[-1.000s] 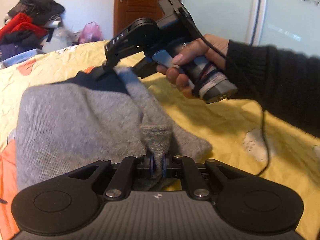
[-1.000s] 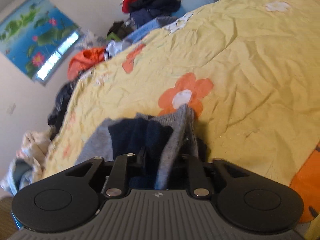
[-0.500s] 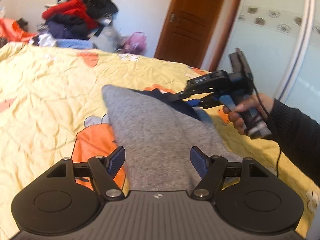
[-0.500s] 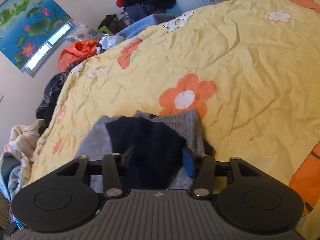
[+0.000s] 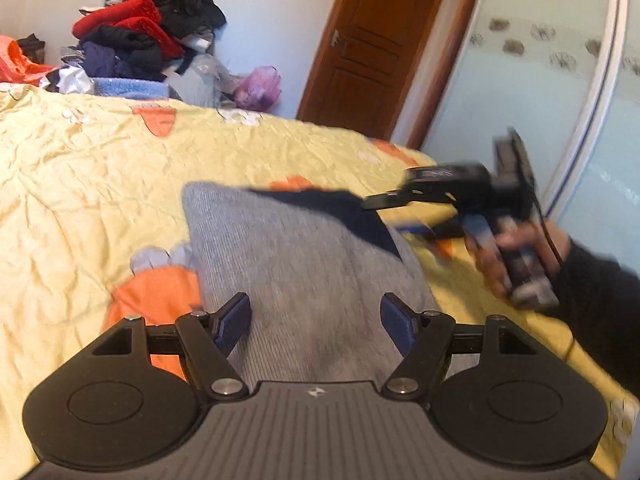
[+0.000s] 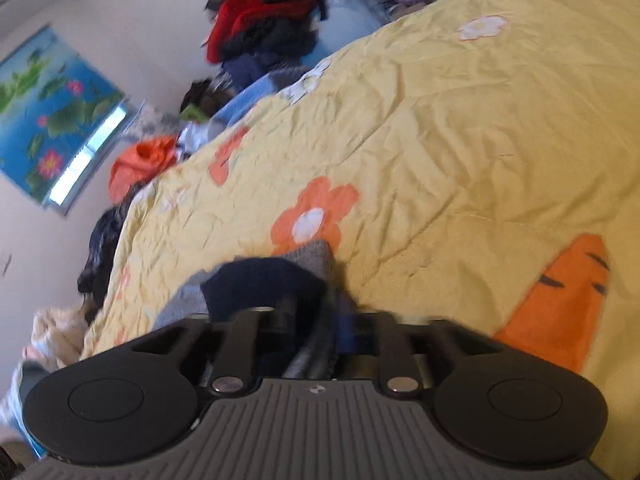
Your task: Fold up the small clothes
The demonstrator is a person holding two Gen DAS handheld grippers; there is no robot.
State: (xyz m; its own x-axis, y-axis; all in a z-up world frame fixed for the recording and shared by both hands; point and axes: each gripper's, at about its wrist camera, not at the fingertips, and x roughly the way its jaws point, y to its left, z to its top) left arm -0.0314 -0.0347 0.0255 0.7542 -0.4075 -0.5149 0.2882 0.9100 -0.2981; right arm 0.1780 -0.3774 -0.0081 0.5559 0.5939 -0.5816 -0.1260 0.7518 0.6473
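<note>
on yellow floral bedding [image 5: 100, 168] the grey sweater [image 5: 304, 264] lies folded; left gripper [image 5: 316, 318] wide and empty, right gripper [image 6: 316, 332] opening around its navy edge.

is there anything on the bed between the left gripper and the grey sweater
Nothing visible. The left gripper hangs open right over the grey sweater, which lies on the yellow bedspread with no other item between its fingers and the knit. The right gripper, jaws opening, is off at the sweater's navy collar.
</note>
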